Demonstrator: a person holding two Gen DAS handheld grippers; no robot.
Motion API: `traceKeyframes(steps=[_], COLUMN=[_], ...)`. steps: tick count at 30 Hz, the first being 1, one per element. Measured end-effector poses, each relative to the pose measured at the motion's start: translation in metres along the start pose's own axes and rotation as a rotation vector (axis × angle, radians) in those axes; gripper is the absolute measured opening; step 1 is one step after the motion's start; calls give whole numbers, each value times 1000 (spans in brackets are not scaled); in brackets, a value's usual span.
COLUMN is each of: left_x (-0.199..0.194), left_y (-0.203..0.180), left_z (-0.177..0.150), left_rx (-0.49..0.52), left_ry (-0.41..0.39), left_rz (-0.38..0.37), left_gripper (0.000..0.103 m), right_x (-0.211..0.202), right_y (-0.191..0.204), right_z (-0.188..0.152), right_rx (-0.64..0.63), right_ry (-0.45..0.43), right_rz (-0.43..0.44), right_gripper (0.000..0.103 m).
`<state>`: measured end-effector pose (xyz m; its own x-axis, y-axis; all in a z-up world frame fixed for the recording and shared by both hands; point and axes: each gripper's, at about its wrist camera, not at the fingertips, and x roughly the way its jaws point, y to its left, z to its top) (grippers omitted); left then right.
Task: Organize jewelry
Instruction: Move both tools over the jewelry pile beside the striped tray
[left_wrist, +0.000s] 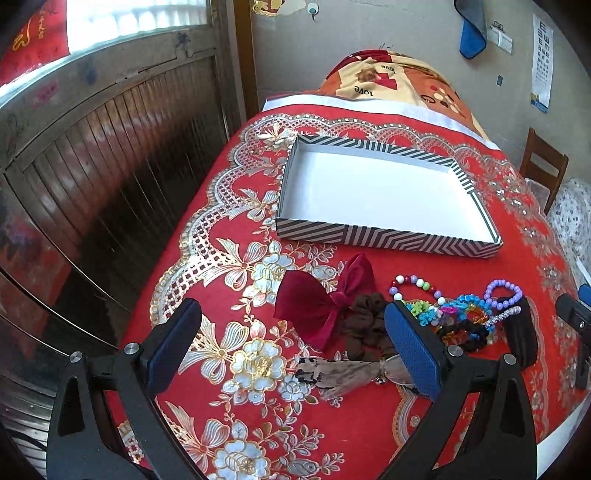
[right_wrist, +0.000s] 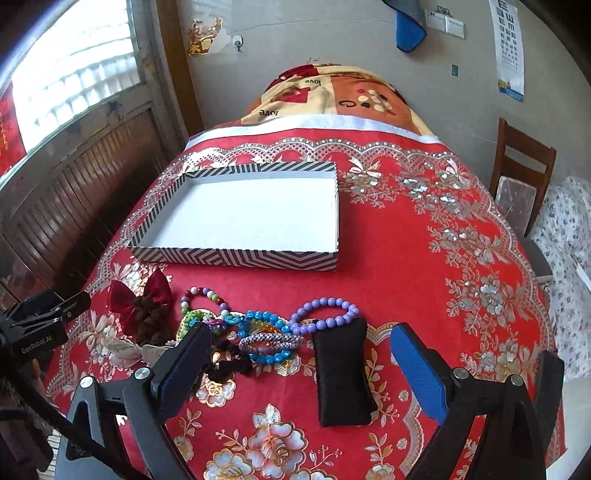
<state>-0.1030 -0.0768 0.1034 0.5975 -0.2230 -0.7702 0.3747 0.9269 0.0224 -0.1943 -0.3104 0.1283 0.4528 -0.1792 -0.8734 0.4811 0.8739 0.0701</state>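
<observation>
An empty striped box (left_wrist: 373, 238) with a white inside stands on the red tablecloth; it also shows in the right wrist view (right_wrist: 236, 256). In front of it lies a pile of jewelry: a dark red bow (left_wrist: 325, 302), a brown scrunchie (left_wrist: 365, 325), a grey patterned tie (left_wrist: 351, 373), bead bracelets (left_wrist: 417, 286), a purple bracelet (right_wrist: 325, 314) and a black pad (right_wrist: 341, 373). My left gripper (left_wrist: 291, 347) is open above the bow and grey tie. My right gripper (right_wrist: 299, 365) is open, with the black pad between its fingers, not touching.
A wooden chair (right_wrist: 521, 177) stands at the table's right. A folded patterned blanket (right_wrist: 332, 96) lies at the far end. A wooden door and window (left_wrist: 110, 147) are on the left. The table's left edge (left_wrist: 177, 240) is near the box.
</observation>
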Motion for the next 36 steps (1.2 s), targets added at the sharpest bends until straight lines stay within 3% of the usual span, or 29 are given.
traceKeyframes(steps=[27, 36], left_x=[7, 13], left_y=[4, 21], left_z=[-1, -13], left_rx=[-27, -11], left_ry=[25, 83], left_rz=[-34, -86], left_gripper=[100, 100], right_x=[4, 7], right_y=[-12, -27], right_z=[-7, -21], right_rx=[0, -14], right_ry=[19, 52], right_rz=[19, 15], right_gripper=[96, 96])
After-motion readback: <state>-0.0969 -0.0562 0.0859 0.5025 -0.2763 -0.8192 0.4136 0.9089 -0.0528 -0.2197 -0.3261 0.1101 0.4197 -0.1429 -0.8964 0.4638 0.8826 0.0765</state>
